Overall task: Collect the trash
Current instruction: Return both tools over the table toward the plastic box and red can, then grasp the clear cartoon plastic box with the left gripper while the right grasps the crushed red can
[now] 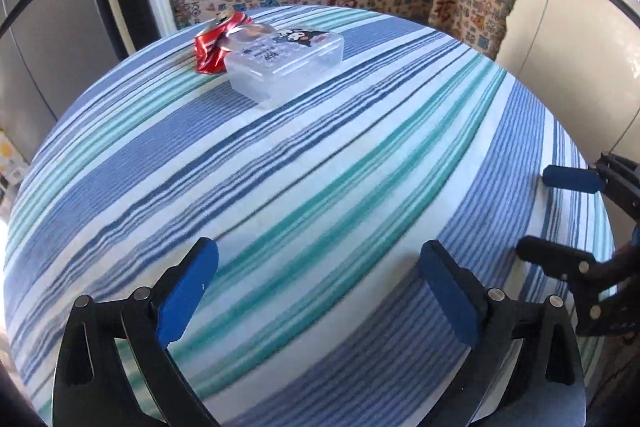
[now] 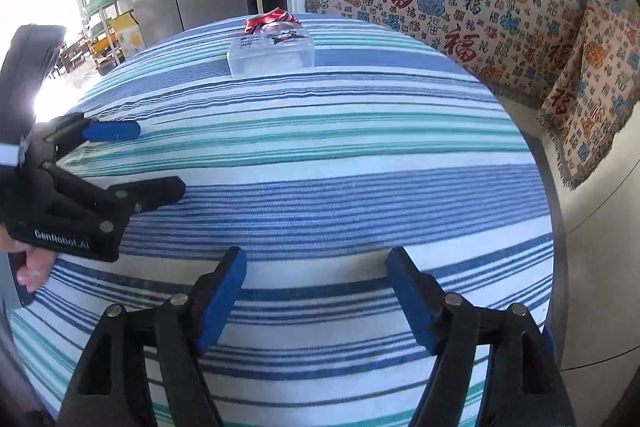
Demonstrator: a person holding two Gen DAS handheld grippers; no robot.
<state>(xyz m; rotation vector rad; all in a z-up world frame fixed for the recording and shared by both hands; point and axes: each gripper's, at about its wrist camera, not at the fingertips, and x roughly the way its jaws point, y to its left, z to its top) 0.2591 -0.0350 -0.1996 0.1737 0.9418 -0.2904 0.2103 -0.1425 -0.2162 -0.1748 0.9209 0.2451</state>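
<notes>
The left gripper [image 1: 319,265], black with blue pads, hangs over the striped blue, teal and white tablecloth [image 1: 304,163] with its jaws spread wide and nothing between them. The crushed red aluminium can [image 1: 210,45] lies well apart from it at the table's far edge, touching the left end of a clear lidded plastic box [image 1: 286,61]; the can's long axis runs roughly away from the camera. The right gripper [image 2: 316,273] likewise stands spread and empty, far from the can [image 2: 272,19].
</notes>
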